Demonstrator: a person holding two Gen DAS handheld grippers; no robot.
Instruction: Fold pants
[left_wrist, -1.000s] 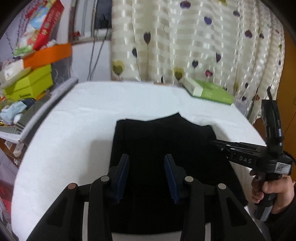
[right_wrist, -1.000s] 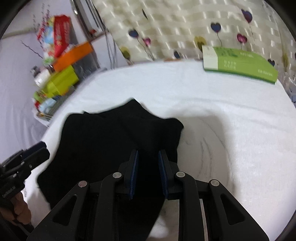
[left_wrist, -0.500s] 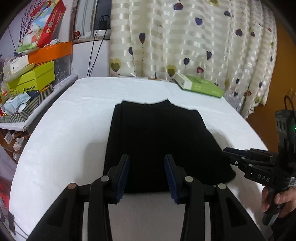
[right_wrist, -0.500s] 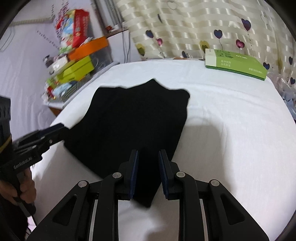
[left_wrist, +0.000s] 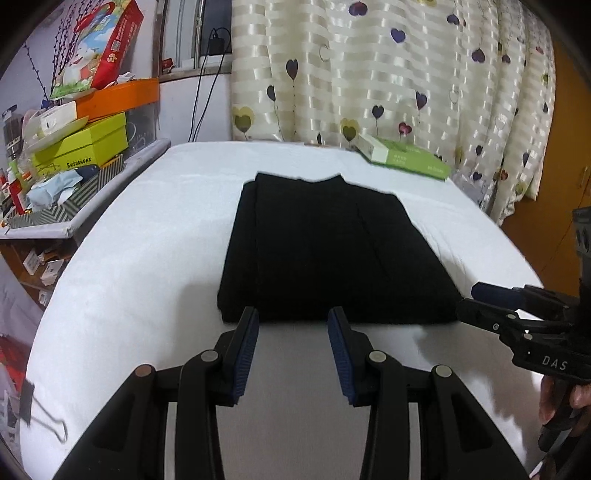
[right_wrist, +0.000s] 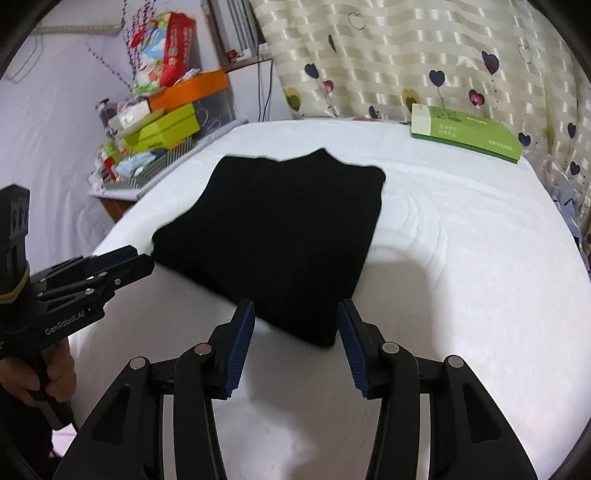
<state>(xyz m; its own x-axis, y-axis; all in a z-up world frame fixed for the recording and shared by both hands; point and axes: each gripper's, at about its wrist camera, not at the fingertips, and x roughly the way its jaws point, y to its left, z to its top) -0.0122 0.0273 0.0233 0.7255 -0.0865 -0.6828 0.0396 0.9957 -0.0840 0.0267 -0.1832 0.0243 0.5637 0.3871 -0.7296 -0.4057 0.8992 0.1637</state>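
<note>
The black pants (left_wrist: 332, 251) lie folded into a flat rectangle on the white table (left_wrist: 155, 266), also seen as black pants (right_wrist: 280, 229) in the right wrist view. My left gripper (left_wrist: 293, 325) is open, just short of the fold's near edge, with nothing between its blue pads. My right gripper (right_wrist: 295, 321) is open too, hovering at the near corner of the pants without holding them. Each gripper shows in the other's view: the right gripper (left_wrist: 480, 299) at the pants' right corner, the left gripper (right_wrist: 136, 260) at their left corner.
A green and white box (left_wrist: 402, 157) lies at the table's far right by the heart-patterned curtain (left_wrist: 388, 74). A cluttered shelf (left_wrist: 74, 162) with yellow-green and orange boxes stands left of the table. A binder clip (left_wrist: 40, 417) sits at the near left edge.
Both grippers pulled back toward the near edge and away from the pants. The right gripper opened from nearly shut on the cloth; the pants now lie free and flat.
</note>
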